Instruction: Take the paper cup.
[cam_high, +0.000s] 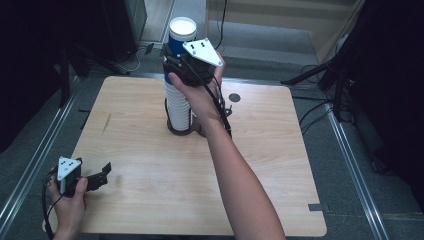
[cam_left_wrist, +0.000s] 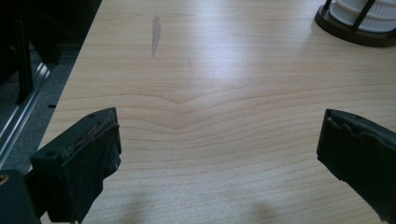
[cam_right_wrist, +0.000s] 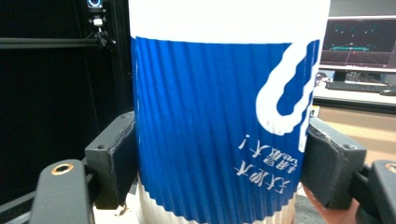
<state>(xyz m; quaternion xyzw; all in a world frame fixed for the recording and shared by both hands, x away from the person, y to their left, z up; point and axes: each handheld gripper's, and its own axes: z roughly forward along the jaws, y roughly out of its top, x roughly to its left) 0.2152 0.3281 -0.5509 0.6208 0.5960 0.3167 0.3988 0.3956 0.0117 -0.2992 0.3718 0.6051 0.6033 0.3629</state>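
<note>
Right forearm stretched far forward over the counter (cam_high: 150, 150), hand (cam_high: 200, 95) raised and wrapped round the right gripper (cam_high: 176, 56) at the top of the stack (cam_high: 178, 107). Grey three-cornered plate (cam_high: 203, 51) tilted on top of this gripper. Jaws closed on both sides of the cup (cam_high: 181, 35), pads pressed against its wall in the right gripper view. Cable (cam_high: 220, 107) hanging down along the wrist.

Left hand (cam_high: 70, 205) low at the near left corner of the counter, holding the left gripper (cam_high: 105, 172) just above the wood, pointed to the right. Jaws wide apart with nothing between, pads (cam_left_wrist: 95, 154) black, rough and worn at the edges.

Cup (cam_right_wrist: 219, 116) of paper, round, ribbed blue wall with fine vertical grooves, white band at the rim, white curved mark and white characters seen upside down. Top white and flat in the high view, maybe a lid, hard to tell. Cup sitting at the very top of the stack, near the far middle of the counter.

Stack made of white ribbed cups, tall and straight, standing in a dark round base (cam_left_wrist: 348, 32) with thin dark bars. Counter of pale wood with wavy grain, rounded corners, one small grey mark (cam_left_wrist: 155, 32) at the left side.
</note>
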